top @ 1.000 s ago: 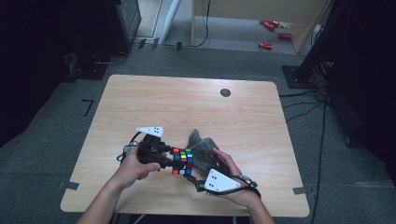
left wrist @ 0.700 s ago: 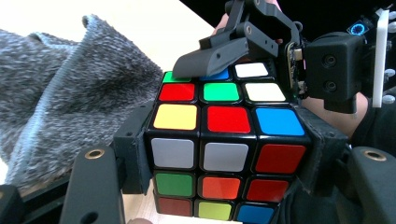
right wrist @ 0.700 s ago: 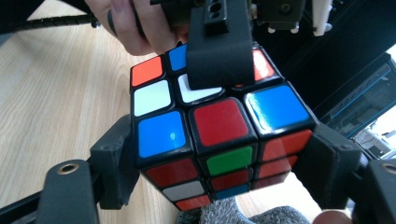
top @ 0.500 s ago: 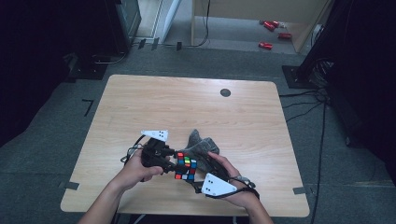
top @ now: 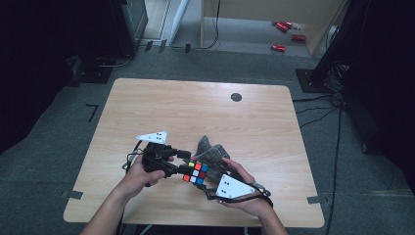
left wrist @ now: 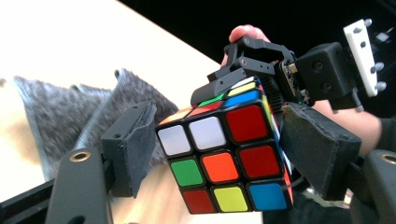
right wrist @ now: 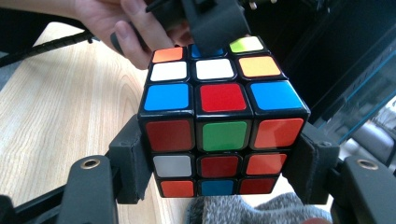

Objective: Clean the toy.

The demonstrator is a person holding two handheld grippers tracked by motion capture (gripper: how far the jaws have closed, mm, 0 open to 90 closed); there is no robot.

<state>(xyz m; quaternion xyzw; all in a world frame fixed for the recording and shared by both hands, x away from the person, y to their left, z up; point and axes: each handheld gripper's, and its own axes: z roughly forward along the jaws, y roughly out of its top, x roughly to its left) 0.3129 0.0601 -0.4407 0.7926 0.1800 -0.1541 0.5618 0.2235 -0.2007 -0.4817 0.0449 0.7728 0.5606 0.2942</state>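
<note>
Nearest the person, at the table's (top: pixel 147 98) front edge, the right gripper (top: pixel 208 177) is clamping the puzzle cube (top: pixel 196 172), and in the right gripper view its two pads are pressing on the bottom layer from either side, its jaws having just been closing in on it, so the upper layers are staying free to turn. Just beyond, the left gripper (top: pixel 185 161) is coming at the same cube from the other side: in the left gripper view the cube (left wrist: pixel 226 154) is sitting between its pads, the left pad (left wrist: pixel 128 147) looking just clear of the white and green stickers and the right pad (left wrist: pixel 317 151) close alongside, though I cannot tell whether that one is touching. Those jaws have just been opening with the cube between them, so I am judging this a loosened grip, probably to re-seat for another twist. The cube is hanging above the wood, held between the two hands rather than resting. Behind it one grey cloth (top: pixel 211 151) is lying crumpled on the table, likely padding. Farther off, one dark round spot (top: pixel 236 97) is marking the far side. Counting up: one cube, two grippers, one cloth, and on the floor beyond, three small red things (top: pixel 285 33).
</note>
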